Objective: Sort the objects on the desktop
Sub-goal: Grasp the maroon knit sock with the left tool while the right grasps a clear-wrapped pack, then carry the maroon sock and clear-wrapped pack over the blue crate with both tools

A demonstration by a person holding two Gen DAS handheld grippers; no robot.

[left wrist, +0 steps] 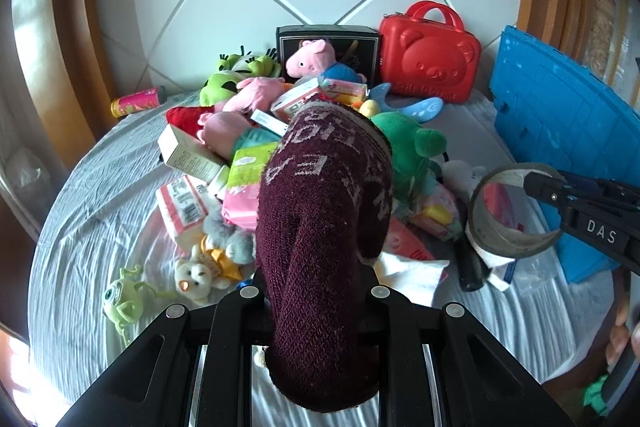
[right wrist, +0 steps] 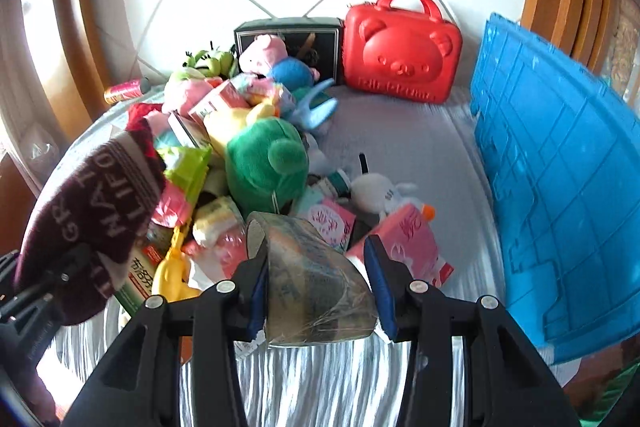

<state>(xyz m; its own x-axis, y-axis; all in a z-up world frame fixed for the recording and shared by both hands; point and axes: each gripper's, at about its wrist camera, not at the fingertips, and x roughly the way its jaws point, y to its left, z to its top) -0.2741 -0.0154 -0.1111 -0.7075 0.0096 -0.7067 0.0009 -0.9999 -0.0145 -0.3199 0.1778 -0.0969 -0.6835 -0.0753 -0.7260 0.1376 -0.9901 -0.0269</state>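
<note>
— Two things are off the pile at once: the left gripper (left wrist: 316,291) has its jaws clamped on a maroon knitted sock (left wrist: 324,227), and the right gripper (right wrist: 316,291) has its jaws pressed on both flat sides of a roll of clear tape (right wrist: 316,283).

— Why hold them clear of the heap?

— So neither drags its neighbours along, I'd say. The sock stands up out of the left jaws above the grey-covered bench (left wrist: 100,195); the tape hangs over the near edge of the clutter, beside the pink tissue packs (right wrist: 404,247).

— And the rest?

— Unsorted. The green plush (right wrist: 264,163), the pink pig toy (left wrist: 312,57) and the small boxes lie jumbled mid-bench. The red bear case (right wrist: 400,55) stands upright at the back by the wall.

— Where would these two go?

— Probably the blue crate (right wrist: 560,187) on the right. It sits close to the right hand, a likely drop spot, though I can't see inside it.
</note>
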